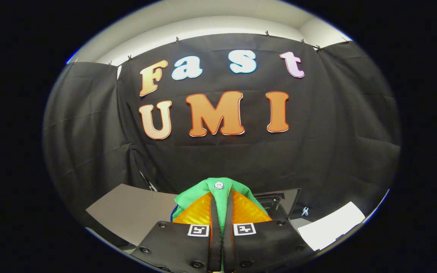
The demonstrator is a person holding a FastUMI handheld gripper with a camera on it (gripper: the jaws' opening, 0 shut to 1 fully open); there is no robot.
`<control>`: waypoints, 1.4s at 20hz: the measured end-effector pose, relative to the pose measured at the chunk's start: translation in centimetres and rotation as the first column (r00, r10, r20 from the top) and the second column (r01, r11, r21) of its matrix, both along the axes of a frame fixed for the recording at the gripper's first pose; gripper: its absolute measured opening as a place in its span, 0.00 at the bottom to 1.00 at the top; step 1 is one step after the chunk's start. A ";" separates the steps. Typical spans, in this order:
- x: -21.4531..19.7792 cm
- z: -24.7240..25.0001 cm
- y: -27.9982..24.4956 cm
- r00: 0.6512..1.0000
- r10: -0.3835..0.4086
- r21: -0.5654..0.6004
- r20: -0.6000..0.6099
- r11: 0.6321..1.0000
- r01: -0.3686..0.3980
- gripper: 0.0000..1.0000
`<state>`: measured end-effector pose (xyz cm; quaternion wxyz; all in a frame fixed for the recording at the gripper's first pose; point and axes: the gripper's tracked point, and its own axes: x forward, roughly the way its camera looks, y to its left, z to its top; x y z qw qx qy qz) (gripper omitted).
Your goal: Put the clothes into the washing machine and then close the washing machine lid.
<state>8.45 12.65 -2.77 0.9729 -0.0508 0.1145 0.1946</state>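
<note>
Green cloth garment (221, 197), soft and folded, pinched between the two fingers of the tool (221, 227). Both fingers press together on the fabric, leaving only a thin strip of it in the narrow slit between them; the tool is thus nearly closed and holds the garment lifted. Fabric bulges out past the fingertips in a rounded hump, and a small round pale button (219, 185) sits at its top. Each finger is a flat wedge with a ribbed, glossy inner face, and carries a small square black-and-white marker (198, 230) near its base. Matte black mounting plates with round screws lie behind the markers. Beyond the garment, a smooth grey flat panel (131, 216) extends to one side, and a dark boxy object (279, 203) stands just behind the cloth; what it is cannot be told. White flat sheet (332, 225) lies to the other side. Wrinkled black cloth (89, 132) forms the booth wall behind.
</note>
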 end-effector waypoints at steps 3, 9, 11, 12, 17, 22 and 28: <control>1.5 -0.8 -2.7 0.999 -0.039 -0.007 -0.009 0.999 0.039 0.10; 4.6 -2.8 -6.7 0.995 -0.091 -0.012 -0.038 0.996 0.090 0.10; 5.6 -3.3 -7.1 0.995 -0.086 -0.013 -0.049 0.996 0.086 0.10; 6.1 -3.3 -7.0 0.995 -0.079 -0.012 -0.052 0.997 0.079 0.10; 9.0 -2.7 -5.7 0.998 -0.032 -0.019 -0.048 0.999 0.031 0.10; 9.8 -6.4 -5.7 0.994 0.020 -0.042 -0.108 0.999 -0.025 0.10; 10.3 -15.5 -6.8 0.972 0.045 -0.093 -0.230 0.993 -0.068 0.10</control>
